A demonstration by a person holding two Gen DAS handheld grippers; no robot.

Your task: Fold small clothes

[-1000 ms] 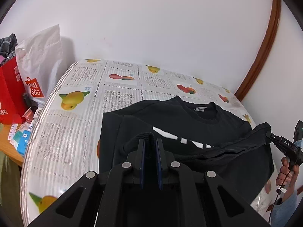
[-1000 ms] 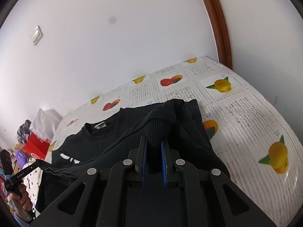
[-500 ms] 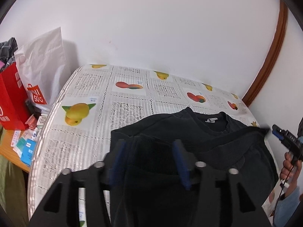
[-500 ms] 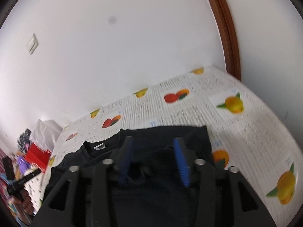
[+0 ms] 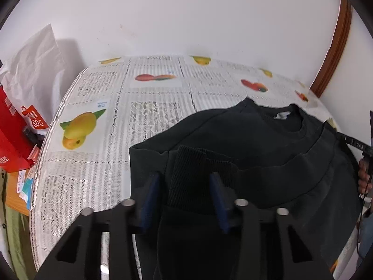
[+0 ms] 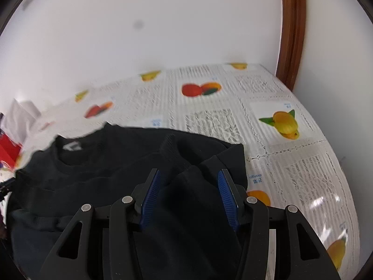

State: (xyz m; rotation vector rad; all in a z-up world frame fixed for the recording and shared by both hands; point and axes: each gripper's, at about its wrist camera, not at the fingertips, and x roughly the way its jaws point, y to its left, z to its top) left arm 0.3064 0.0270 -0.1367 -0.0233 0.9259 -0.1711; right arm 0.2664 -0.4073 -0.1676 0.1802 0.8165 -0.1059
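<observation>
- Lying across the round table's white lace-patterned plastic cloth printed with fruit pictures (image 5: 149, 107) is the black long-sleeved sweatshirt (image 5: 244, 140), its lower part folded up over the chest, its collar with a small white neck label towards the white wall; a ribbed black cuff (image 5: 193, 177) rests on top near the cloth's edge
- left gripper (image 5: 184, 196) — black frame, dark blue pads — hangs just over that ribbed cuff; its jaws stand apart and are closing, the cuff between them, the pads not pressing on it
- right gripper (image 6: 188, 193) hangs over the sweatshirt's opposite side; its jaws stand apart and are opening, a loose fold of black fabric between them, neither pad pinching it
- from the left wrist view the right gripper's black tip shows at the sweatshirt's far edge, with a person's hand (image 5: 363, 177) behind it
- a white crinkled paper bag (image 5: 35, 70) and a red paper bag (image 5: 11, 135) stand beyond the table's edge; a brown wooden door frame (image 6: 291, 30) runs up the wall
</observation>
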